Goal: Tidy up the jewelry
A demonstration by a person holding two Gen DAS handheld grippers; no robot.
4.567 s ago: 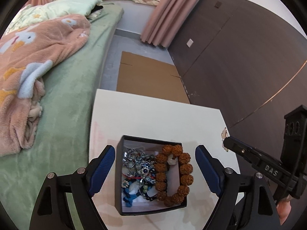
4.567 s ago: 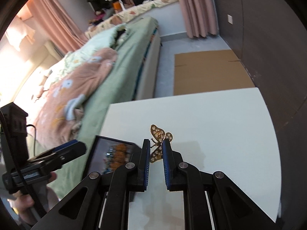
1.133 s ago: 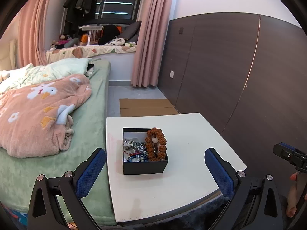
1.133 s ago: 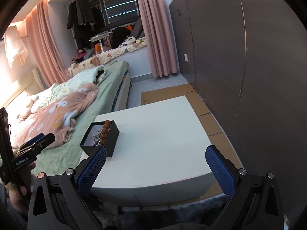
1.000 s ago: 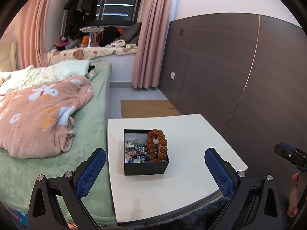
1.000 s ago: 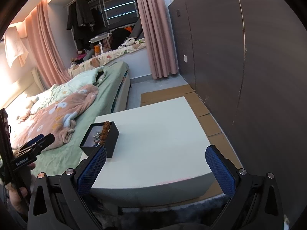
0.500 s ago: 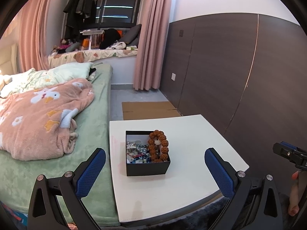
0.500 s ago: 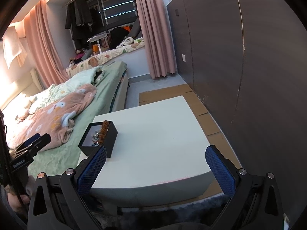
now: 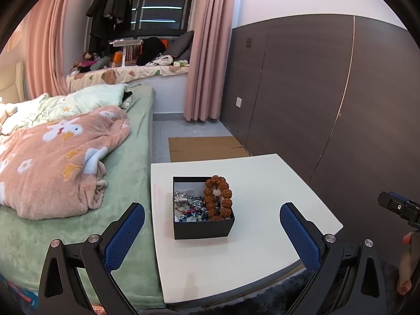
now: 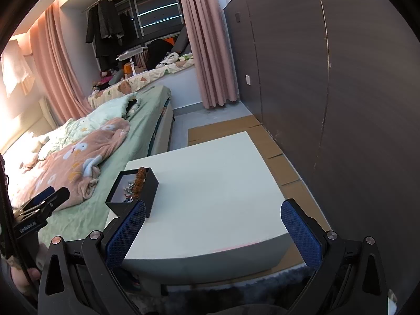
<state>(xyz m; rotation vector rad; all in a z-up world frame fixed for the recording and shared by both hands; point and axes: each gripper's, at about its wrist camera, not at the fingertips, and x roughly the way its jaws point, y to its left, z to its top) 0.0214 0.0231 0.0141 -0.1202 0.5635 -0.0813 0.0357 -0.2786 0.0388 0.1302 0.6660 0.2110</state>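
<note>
A: Two sets of tongs sit nearest the cameras. The left tongs point(image 9: 212, 232) stand wide apart with nothing between their blue pads, and the right tongs point(image 10: 213, 232) gape just as wide, equally bare.

B: And beyond them?

A: Both hang off the near edge of the white counter point(image 9: 262, 239), touching nothing on it. In the left view the right tongs' tip shows at the far right edge, with a bit of a hand point(image 9: 405, 267) below it.

B: Where is the jewelry?

A: In the black box point(image 9: 203, 227), which rests on the counter toward its left side, close to the bed. A brown bead bracelet point(image 9: 218, 198) lies along the right side of the box, partly leaning on the rim, and a tangle of silvery and dark pieces point(image 9: 187, 204) fills the left. I cannot tell single items within that tangle.

B: Farther back?

A: A green bed point(image 9: 131, 157) with a pink blanket point(image 9: 52, 157) lies left of the counter. Flattened cardboard point(image 9: 207, 148) covers the floor behind the counter, a dark panelled wall point(image 9: 315, 92) runs along the right, and pink curtains point(image 9: 207, 52) hang at the far end.
</note>
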